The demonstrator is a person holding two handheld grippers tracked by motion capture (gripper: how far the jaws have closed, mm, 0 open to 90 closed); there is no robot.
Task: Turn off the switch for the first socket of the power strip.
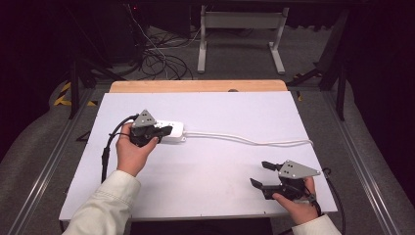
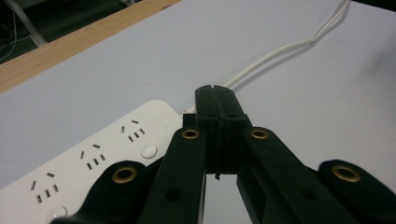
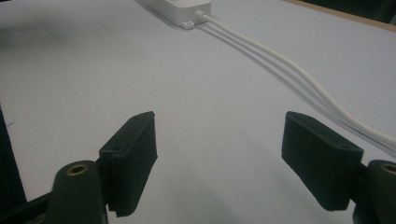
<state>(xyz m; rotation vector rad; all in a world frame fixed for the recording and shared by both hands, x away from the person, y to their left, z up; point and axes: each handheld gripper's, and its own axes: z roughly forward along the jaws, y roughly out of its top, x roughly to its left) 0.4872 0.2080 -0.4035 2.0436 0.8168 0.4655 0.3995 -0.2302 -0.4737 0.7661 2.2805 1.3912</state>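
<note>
White power strip (image 1: 171,131) flat on table

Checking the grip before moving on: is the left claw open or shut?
Shut. In the left gripper view the left claw has its pads pressed together with nothing between them, above the power strip.

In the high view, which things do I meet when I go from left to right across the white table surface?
Left hand-held gripper → white power strip → white cable → right hand-held gripper.
</note>
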